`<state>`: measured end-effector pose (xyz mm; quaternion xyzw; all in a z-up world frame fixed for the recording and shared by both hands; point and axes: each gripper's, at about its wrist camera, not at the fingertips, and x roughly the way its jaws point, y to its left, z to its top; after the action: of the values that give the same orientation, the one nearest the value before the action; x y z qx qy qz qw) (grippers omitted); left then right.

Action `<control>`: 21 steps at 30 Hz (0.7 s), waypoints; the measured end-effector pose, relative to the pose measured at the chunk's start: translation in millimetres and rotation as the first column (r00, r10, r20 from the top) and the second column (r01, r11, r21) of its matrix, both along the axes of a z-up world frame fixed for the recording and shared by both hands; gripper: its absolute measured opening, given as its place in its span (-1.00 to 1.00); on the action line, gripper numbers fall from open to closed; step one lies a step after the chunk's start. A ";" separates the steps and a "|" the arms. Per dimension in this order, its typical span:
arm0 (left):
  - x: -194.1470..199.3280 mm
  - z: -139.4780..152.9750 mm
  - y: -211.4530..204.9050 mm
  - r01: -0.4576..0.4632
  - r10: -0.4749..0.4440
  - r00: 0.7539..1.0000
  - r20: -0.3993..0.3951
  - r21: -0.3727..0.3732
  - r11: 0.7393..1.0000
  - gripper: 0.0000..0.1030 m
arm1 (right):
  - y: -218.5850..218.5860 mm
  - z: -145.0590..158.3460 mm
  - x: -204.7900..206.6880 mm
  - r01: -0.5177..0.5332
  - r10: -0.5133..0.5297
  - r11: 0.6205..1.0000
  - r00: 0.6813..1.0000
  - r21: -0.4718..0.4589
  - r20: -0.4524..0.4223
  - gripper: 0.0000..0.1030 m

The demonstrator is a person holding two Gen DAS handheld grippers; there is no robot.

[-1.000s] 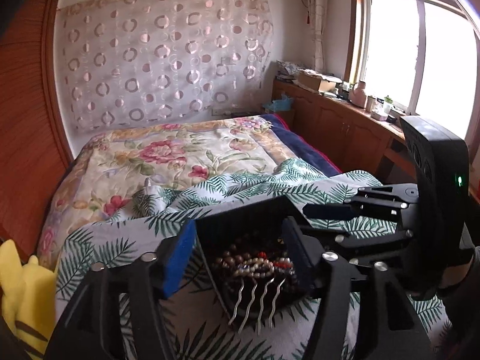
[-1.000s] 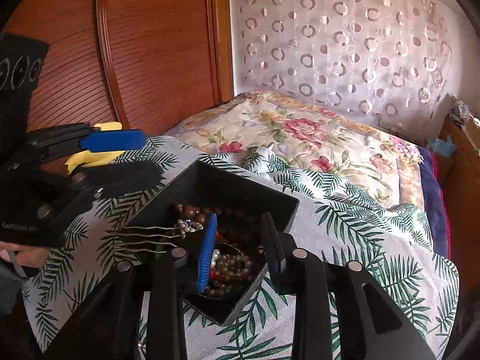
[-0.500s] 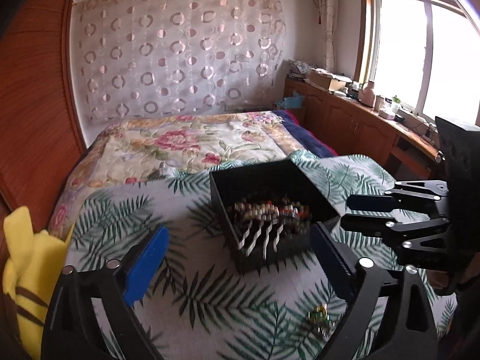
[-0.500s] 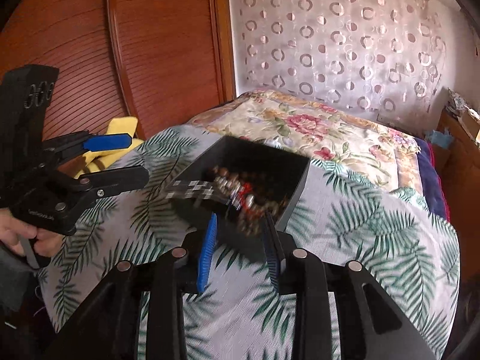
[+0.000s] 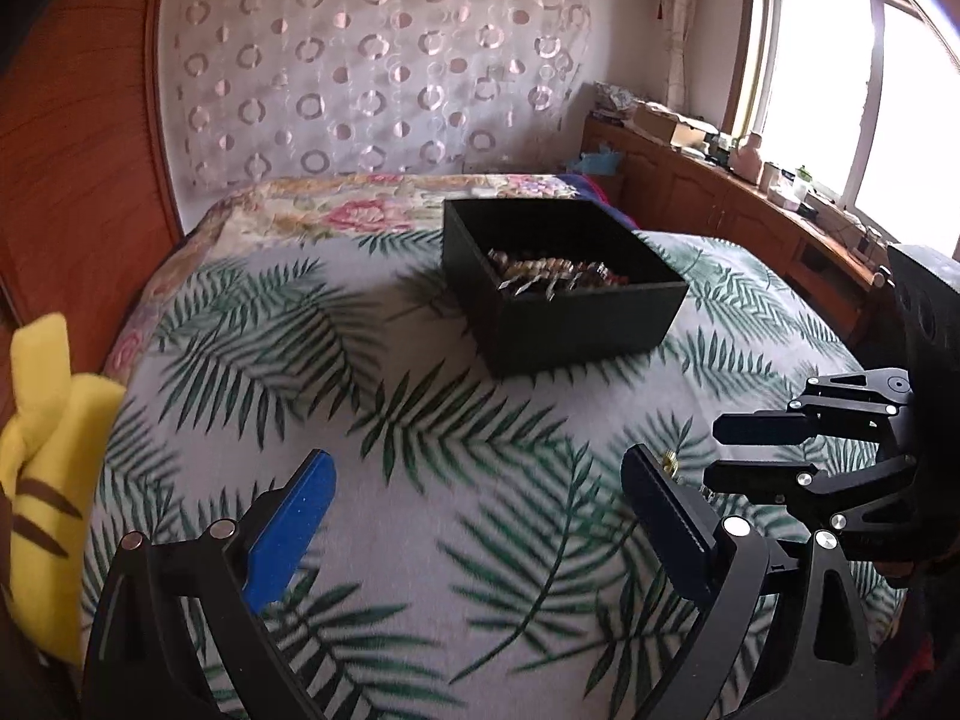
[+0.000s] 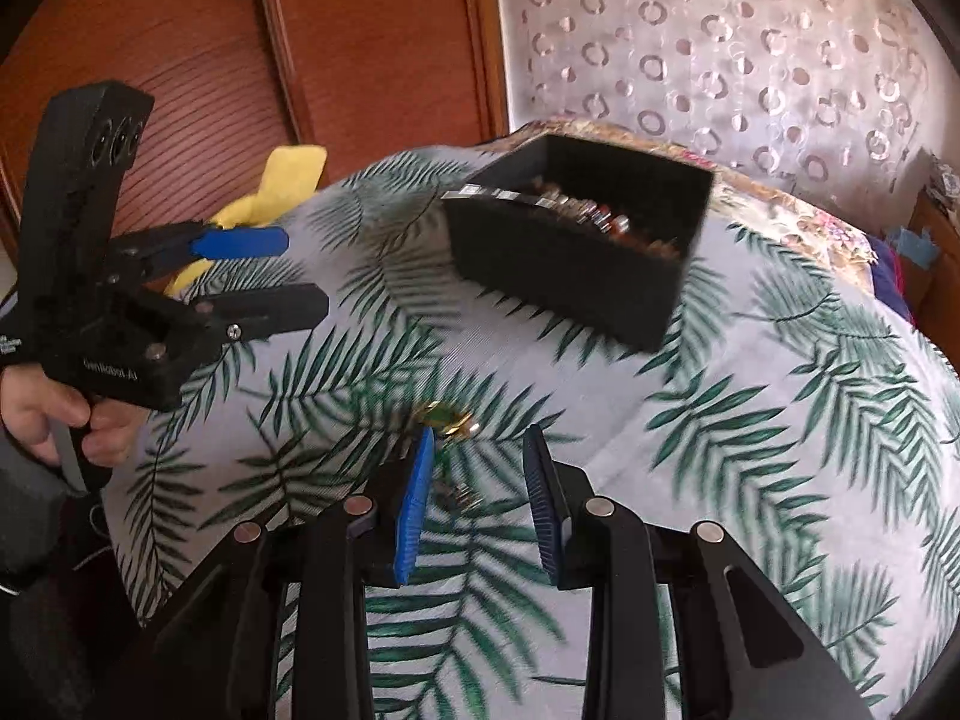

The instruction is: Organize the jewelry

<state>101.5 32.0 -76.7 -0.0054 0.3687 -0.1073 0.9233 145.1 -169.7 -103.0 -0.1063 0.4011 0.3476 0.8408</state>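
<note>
A black open box [image 5: 564, 276] full of beaded jewelry and a silver hair comb [image 5: 528, 279] sits on the leaf-print bedspread; it also shows in the right wrist view [image 6: 576, 240]. A small gold and green jewelry piece [image 6: 449, 417] lies on the cloth just ahead of my right gripper [image 6: 477, 468], which is open and empty. A second small piece [image 6: 459, 495] lies between its fingers. My left gripper [image 5: 480, 498] is wide open and empty, well back from the box. Each gripper shows in the other's view: the right one [image 5: 762, 450] and the left one [image 6: 288, 270].
A yellow plush toy [image 5: 42, 450] lies at the left edge of the bed. A wooden wardrobe [image 6: 300, 60] stands to the left. A floral quilt [image 5: 360, 204] lies beyond the box. A wooden counter [image 5: 750, 204] under the window runs along the right.
Both grippers have pulled back from the box, which now sits farther away on the bedspread. The left gripper has opened wider. Small jewelry pieces have come into view near the right gripper.
</note>
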 end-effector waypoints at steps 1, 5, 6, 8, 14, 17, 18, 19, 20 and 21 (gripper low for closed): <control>-1.4 -1.4 2.0 -0.002 0.002 1.000 -0.005 -0.002 1.000 0.79 | 1.9 -1.5 -0.2 0.003 -0.003 1.000 1.000 -0.003 -0.003 -0.35; -4.5 -5.2 9.6 -0.011 0.011 1.000 -0.016 -0.004 1.000 0.79 | 10.5 -4.2 4.9 0.004 -0.004 1.000 1.000 0.013 -0.030 -0.35; -4.4 -5.5 10.8 -0.012 0.011 1.000 -0.016 -0.005 1.000 0.79 | 12.9 -4.6 7.7 0.005 -0.005 1.000 1.000 0.012 -0.031 -0.35; -5.2 -5.3 13.3 -0.016 0.015 1.000 -0.014 -0.007 1.000 0.79 | 18.5 -6.3 11.3 0.006 -0.005 1.000 0.999 0.014 -0.041 -0.35; -7.9 -3.5 15.0 -0.009 0.009 1.000 -0.009 -0.010 1.000 0.79 | 31.2 -9.5 17.6 0.008 -0.008 1.000 0.999 -0.007 -0.045 -0.36; -9.6 -2.6 15.5 -0.008 0.008 1.000 -0.008 -0.015 1.000 0.79 | 35.7 -9.2 19.8 -0.003 0.003 1.000 0.999 -0.012 -0.044 -0.48; -10.0 -2.2 15.2 -0.008 0.008 1.000 -0.008 -0.016 1.000 0.79 | 36.7 -8.4 19.2 -0.007 0.007 1.000 0.999 -0.017 -0.036 -0.48; -10.5 -2.0 14.5 -0.006 0.006 1.000 -0.009 -0.016 1.000 0.79 | 36.7 -6.9 18.2 -0.012 0.012 1.000 1.000 -0.018 -0.028 -0.48; -11.2 -1.5 13.8 -0.004 0.004 1.000 -0.009 -0.017 1.000 0.79 | 35.3 -5.4 17.5 -0.013 0.012 1.000 1.000 -0.012 -0.024 -0.48; -10.2 -0.9 12.1 -0.003 0.003 1.000 -0.009 -0.018 1.000 0.79 | 33.2 -1.9 17.8 -0.006 0.006 1.000 1.000 -0.003 -0.018 -0.48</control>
<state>91.3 44.1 -77.6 -0.0145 0.3719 -0.1092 0.9217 162.9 -136.5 -104.9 -0.1057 0.4090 0.3507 0.8358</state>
